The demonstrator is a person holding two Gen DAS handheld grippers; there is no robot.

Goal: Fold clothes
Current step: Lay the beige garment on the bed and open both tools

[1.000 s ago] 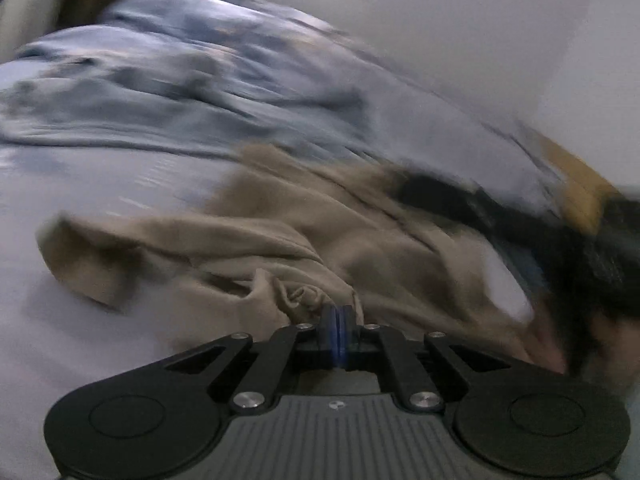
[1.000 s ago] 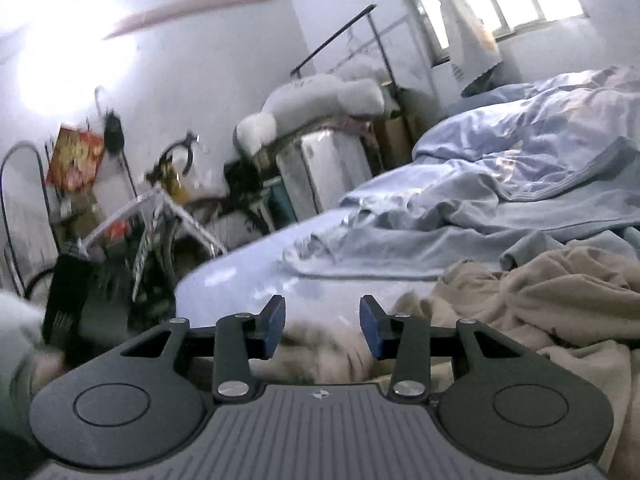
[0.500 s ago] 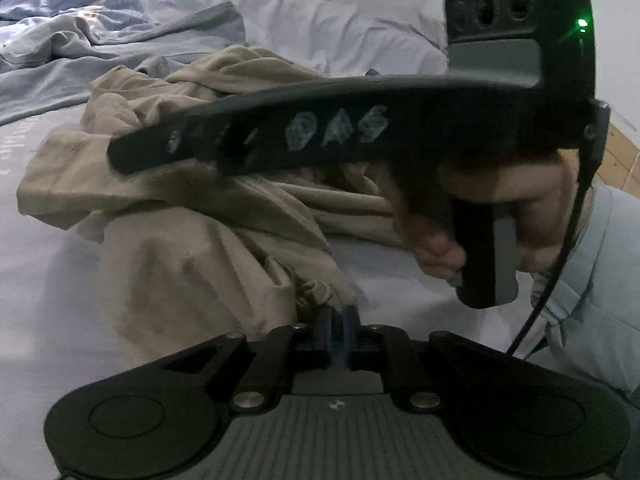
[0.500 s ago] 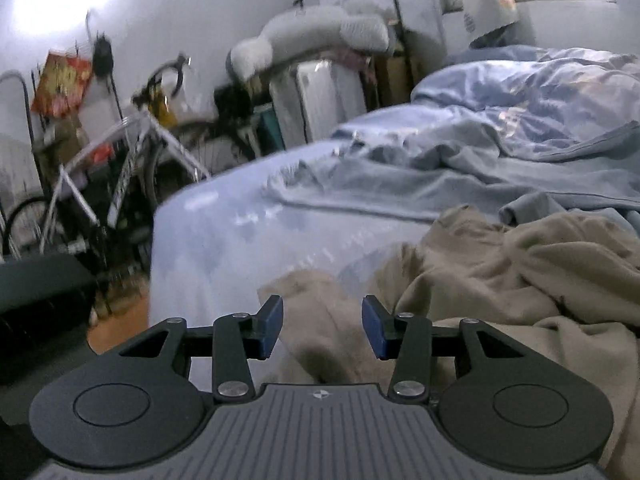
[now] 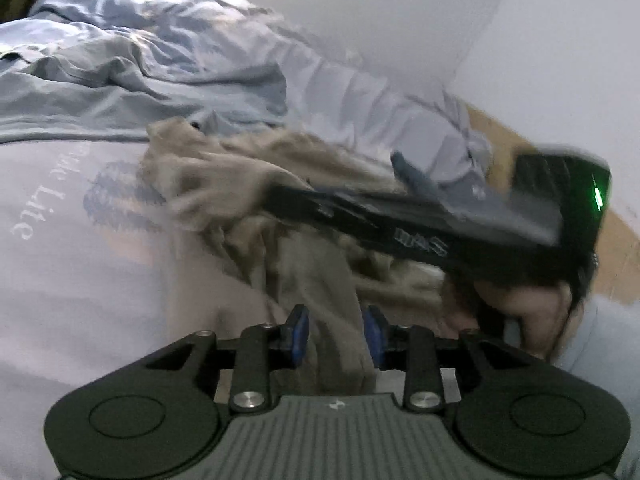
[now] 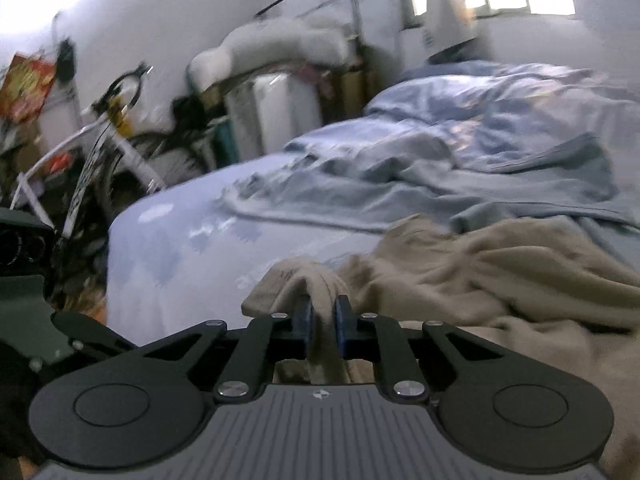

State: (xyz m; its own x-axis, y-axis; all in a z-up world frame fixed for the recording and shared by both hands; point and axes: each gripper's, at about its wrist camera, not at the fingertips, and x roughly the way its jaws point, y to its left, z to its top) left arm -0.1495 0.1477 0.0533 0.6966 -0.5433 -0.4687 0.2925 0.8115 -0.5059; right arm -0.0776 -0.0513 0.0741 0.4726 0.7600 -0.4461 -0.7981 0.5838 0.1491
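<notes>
A crumpled beige garment [image 5: 224,184] lies on the pale blue bed sheet [image 5: 72,264]. My left gripper [image 5: 335,334] is open, and a strip of the beige cloth runs between its blue pads without being clamped. In the right wrist view my right gripper [image 6: 322,322] is shut on a fold of the beige garment [image 6: 500,280] at its near left edge. The right gripper also shows in the left wrist view [image 5: 432,232], reaching across the garment from the right, blurred.
A rumpled blue duvet [image 6: 480,140] lies across the far part of the bed. A bicycle [image 6: 108,148] and stacked clutter with a white plush toy [image 6: 276,48] stand beyond the bed's left edge. A white wall [image 5: 540,60] borders the bed's right side.
My left gripper has opened and let go of the beige cloth it held. My right gripper, open before, has closed on a fold of the garment.
</notes>
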